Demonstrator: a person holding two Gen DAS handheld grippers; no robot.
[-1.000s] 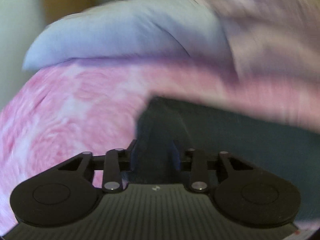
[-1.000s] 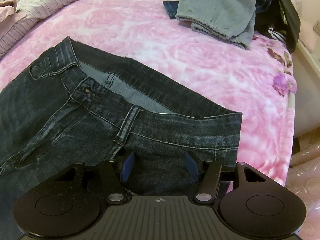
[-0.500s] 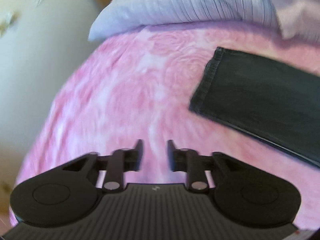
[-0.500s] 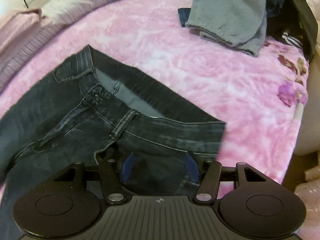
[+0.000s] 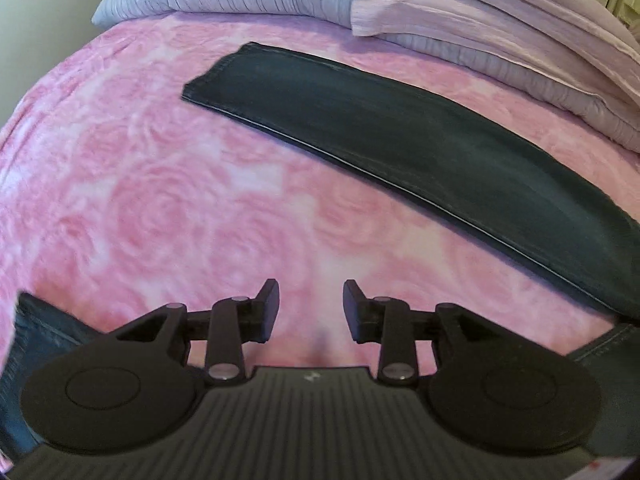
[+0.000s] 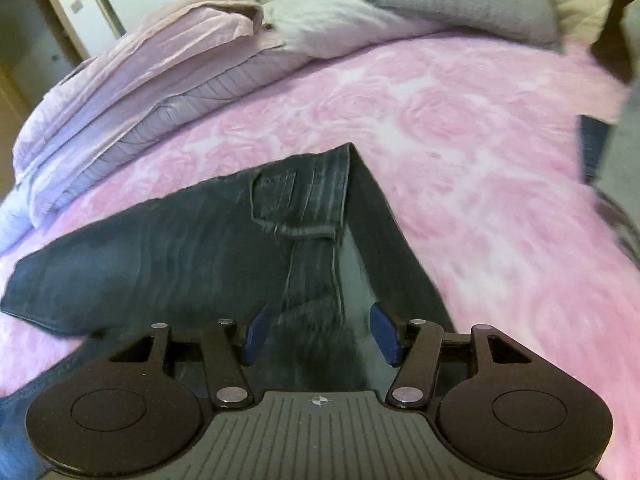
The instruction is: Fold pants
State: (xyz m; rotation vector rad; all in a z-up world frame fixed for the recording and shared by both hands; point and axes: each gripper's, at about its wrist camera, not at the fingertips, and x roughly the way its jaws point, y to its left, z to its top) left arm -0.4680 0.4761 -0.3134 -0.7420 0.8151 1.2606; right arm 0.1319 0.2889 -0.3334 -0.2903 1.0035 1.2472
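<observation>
Bedroom; bed under pink rose-patterned blanket (image 5: 168, 184); stacked lilac and grey bedding (image 5: 480, 16) along far edge, 12 to 2 o'clock in left wrist view; pillows (image 6: 460, 4) at 12 to 1 o'clock in right wrist view; pale cupboard fronts behind at 11 o'clock.

Item: dark denim pants (image 6: 192, 256); spread on blanket, not yet folded in any finished way. One leg (image 5: 420, 152) flat and straight, running from hem at 11 o'clock to 3 o'clock in left wrist view; second patch of denim at 8 o'clock of same view, behind gripper body, part uncertain. Waistband, pocket and belt loop at centre of right wrist view, raised into a peak toward 12 o'clock.

Left gripper (image 5: 311, 307): fingers narrowly apart, just been opening; nothing between them, only blanket below; leg well apart toward 1 o'clock.

Right gripper (image 6: 322, 334): blue pads (image 6: 256, 334) moderately apart with bunched denim of waist section between; view blurred here, so contact with cloth not confirmable; grip cannot be told for certain.

Progress, as judged: early; one leg laid out; remaining: bringing legs together lengthwise, smoothing waist, then folding hems toward waistband.
</observation>
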